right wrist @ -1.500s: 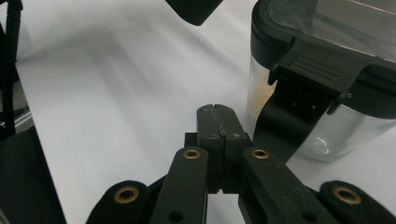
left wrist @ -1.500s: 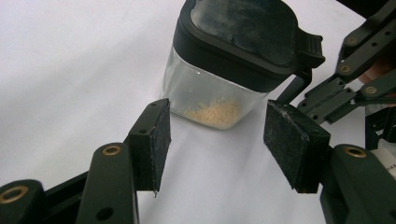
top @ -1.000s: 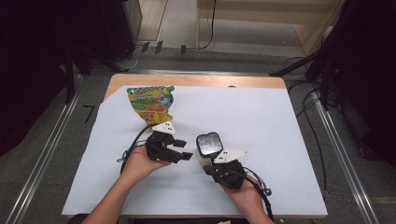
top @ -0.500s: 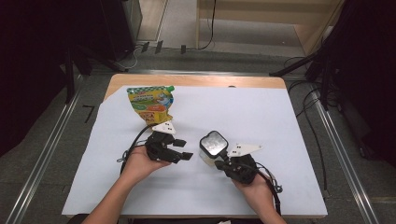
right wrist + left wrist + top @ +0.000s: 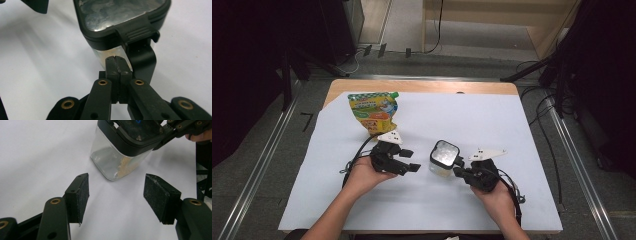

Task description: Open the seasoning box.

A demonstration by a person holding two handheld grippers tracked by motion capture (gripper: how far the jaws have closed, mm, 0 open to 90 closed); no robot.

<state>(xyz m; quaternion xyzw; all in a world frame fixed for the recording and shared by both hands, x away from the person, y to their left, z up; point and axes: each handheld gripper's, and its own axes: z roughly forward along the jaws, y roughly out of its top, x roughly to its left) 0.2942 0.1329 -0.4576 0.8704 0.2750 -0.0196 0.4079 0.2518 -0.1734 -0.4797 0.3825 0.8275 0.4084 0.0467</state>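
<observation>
Jar (image 5: 444,159), clear with a black clip lid, stands near the bench (image 5: 522,125) middle, lid not yet off. A snack pouch (image 5: 373,112) lies at eleven o'clock from it. The left tongs (image 5: 406,161) gape open at the jar's nine o'clock, short of it. The right tongs (image 5: 115,61), pads pressed together, crowd its latch (image 5: 136,32) at four o'clock; whether they pinch it is unclear. Opening remains.

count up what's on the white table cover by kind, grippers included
Snack pouch: 1
Clear container with black lid: 1
Grippers: 2, the left gripper and the right gripper
Total: 4
</observation>
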